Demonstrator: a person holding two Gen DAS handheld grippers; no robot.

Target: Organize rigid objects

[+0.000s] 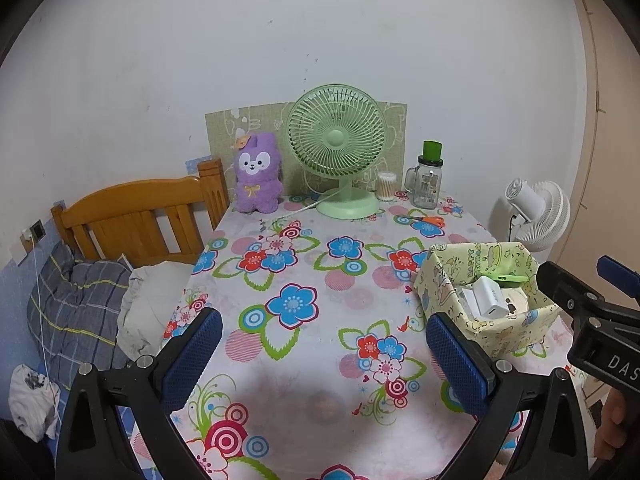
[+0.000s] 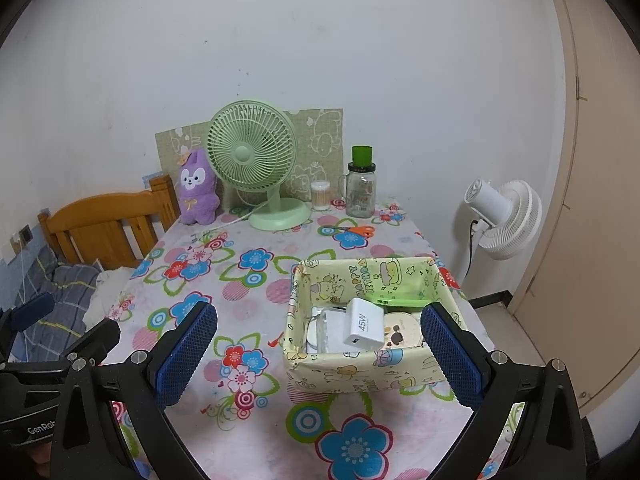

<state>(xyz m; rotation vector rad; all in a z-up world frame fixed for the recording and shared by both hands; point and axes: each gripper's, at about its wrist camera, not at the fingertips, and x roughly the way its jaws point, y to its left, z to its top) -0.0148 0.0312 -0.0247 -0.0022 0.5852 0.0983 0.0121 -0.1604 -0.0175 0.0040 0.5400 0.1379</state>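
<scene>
Right wrist view: one paper-wrapped box (image 2: 360,368) sits on the floral surface (image 2: 248,308) between the spread fingers of the right gripper (image 2: 318,354), which holds nothing.
One white charger (image 2: 364,330), one green stick (image 2: 400,302) and one round tin (image 2: 404,330) lie inside it. The left gripper (image 1: 324,360) is also spread and empty, the box just right of it. Beyond stand two fans, green (image 2: 256,160) and white (image 2: 504,216), one jar (image 2: 360,192) and one pair of scissors (image 2: 356,230).
</scene>
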